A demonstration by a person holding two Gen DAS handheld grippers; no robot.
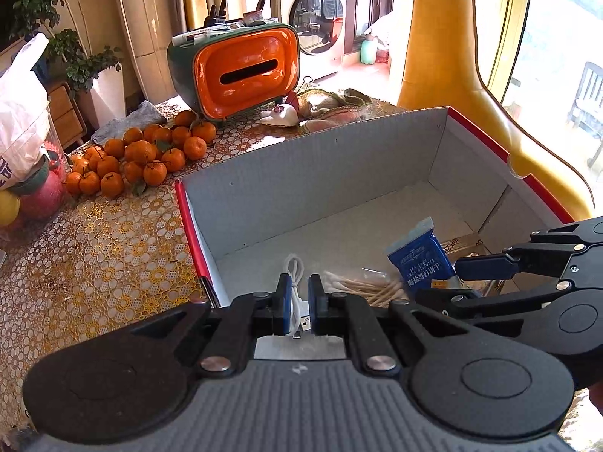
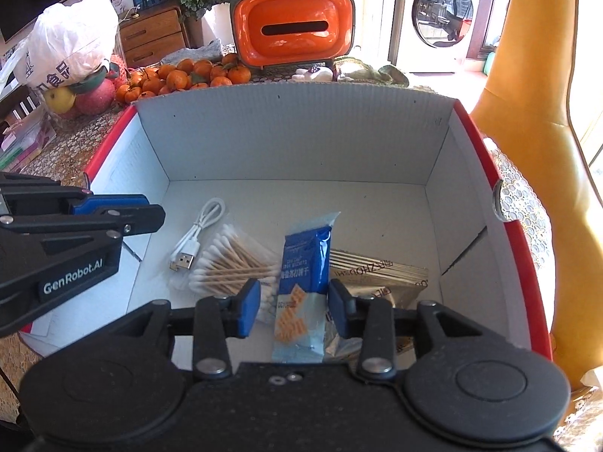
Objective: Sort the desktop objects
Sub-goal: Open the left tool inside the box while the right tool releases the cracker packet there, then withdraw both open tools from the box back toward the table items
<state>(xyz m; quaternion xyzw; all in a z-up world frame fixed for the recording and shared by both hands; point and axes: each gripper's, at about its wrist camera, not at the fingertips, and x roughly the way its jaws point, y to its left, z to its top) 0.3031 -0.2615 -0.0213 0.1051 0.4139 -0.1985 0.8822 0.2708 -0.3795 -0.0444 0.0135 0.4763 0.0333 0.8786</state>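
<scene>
A red-edged cardboard box [image 2: 301,132] with a white inside holds a white USB cable [image 2: 196,233], a bag of cotton swabs [image 2: 230,267], a blue biscuit packet [image 2: 303,275] and a tan packet [image 2: 380,271]. My right gripper [image 2: 294,307] is open inside the box, its jaws on either side of the biscuit packet, not touching it. My left gripper [image 1: 300,303] hovers over the box's near left part with a narrow gap between its jaws; the cable [image 1: 297,290] lies on the floor below. The box [image 1: 320,158], swabs [image 1: 377,288] and biscuit packet [image 1: 420,260] show in the left wrist view too.
An orange tissue box [image 1: 245,71] stands behind the cardboard box, with a pile of tangerines [image 1: 143,158] to its left. A white plastic bag [image 2: 71,45] and fruit [image 2: 94,98] sit at the far left. A yellow chair [image 2: 535,113] stands to the right.
</scene>
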